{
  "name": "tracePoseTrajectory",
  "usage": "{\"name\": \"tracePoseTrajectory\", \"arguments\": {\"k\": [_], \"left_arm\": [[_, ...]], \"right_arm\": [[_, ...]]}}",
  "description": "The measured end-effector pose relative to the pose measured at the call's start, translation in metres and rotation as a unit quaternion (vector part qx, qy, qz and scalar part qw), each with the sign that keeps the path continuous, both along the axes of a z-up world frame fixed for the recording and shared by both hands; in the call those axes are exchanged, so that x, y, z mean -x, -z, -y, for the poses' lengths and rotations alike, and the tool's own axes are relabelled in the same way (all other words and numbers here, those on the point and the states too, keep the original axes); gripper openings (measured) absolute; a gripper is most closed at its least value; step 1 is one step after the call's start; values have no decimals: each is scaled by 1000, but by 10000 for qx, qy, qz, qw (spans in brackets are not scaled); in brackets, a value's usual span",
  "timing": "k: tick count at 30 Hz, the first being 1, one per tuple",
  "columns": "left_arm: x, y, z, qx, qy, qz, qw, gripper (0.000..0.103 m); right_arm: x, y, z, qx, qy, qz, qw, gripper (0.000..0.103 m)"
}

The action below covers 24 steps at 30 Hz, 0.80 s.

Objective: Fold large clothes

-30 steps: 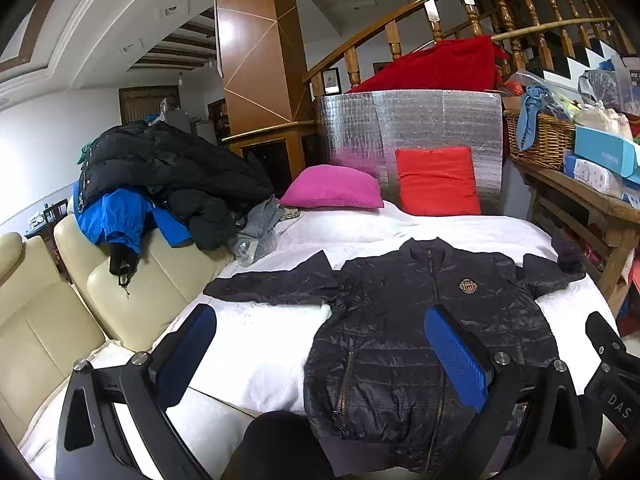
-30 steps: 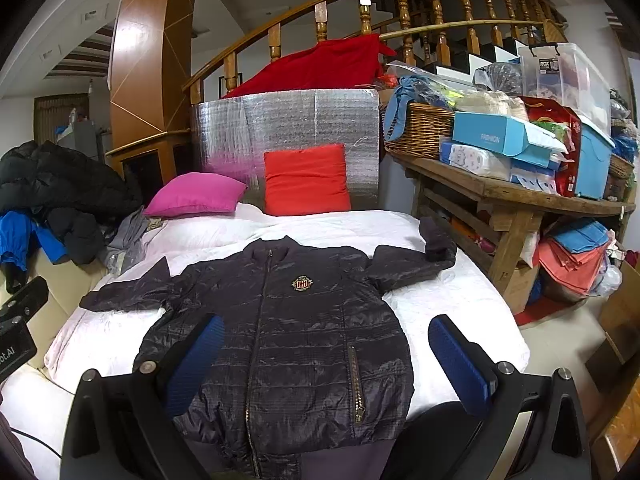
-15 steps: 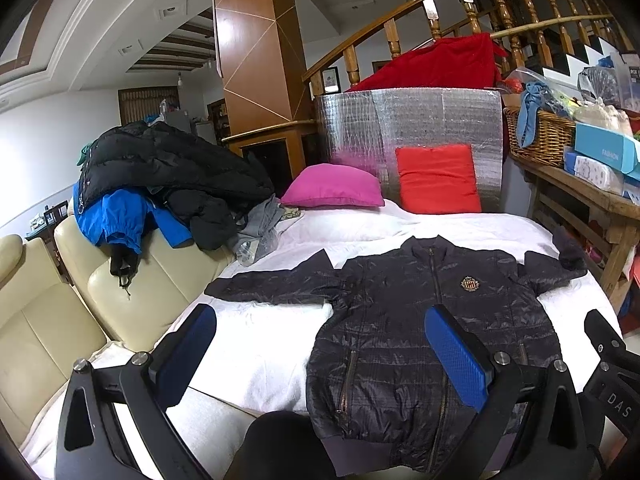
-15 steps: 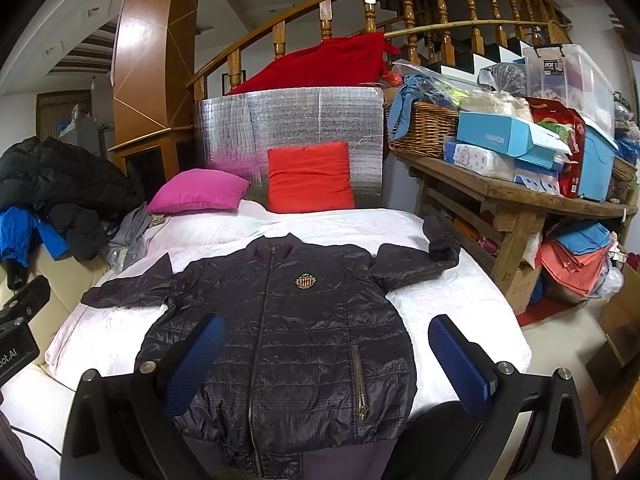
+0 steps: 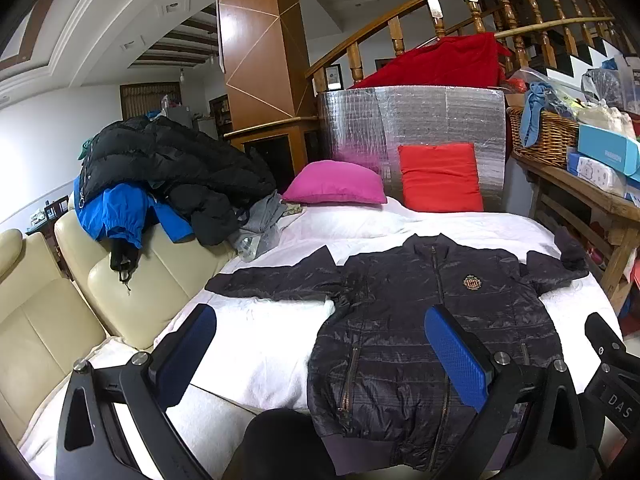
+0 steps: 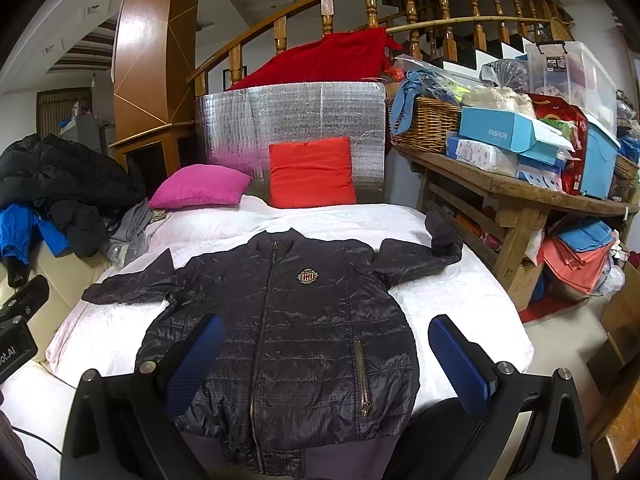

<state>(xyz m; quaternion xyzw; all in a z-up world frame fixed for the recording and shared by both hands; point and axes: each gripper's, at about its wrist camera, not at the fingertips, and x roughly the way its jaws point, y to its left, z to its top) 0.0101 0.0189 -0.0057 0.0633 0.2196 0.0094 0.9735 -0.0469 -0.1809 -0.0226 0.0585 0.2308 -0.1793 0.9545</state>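
A dark quilted zip jacket lies flat, front up, on a white-covered bed, both sleeves spread out. It also shows in the right wrist view. My left gripper is open and empty, held above the bed's near edge, its right pad over the jacket's lower left part. My right gripper is open and empty above the jacket's hem. The right sleeve's cuff is bent upward near the bed's right edge.
A pink pillow and a red pillow lean at the bed's head. A pile of dark and blue coats sits on a cream sofa at the left. A cluttered wooden table stands at the right.
Both views have shifted very slightly; the jacket sits a touch farther and higher in frame. The jacket itself has not moved and both grippers remain open.
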Motion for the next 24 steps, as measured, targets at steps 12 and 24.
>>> {"name": "tracePoseTrajectory", "arguments": {"k": [12,24], "left_arm": [[-2,5,-2,17,-4,-82,10000,103],[-5,7,-3,12,-15,-129,9999,103]], "right_arm": [[-4,3,-1,-2,-14,-69,10000,103],[-4,4,-2,-7,-16,-73,10000,103]]}}
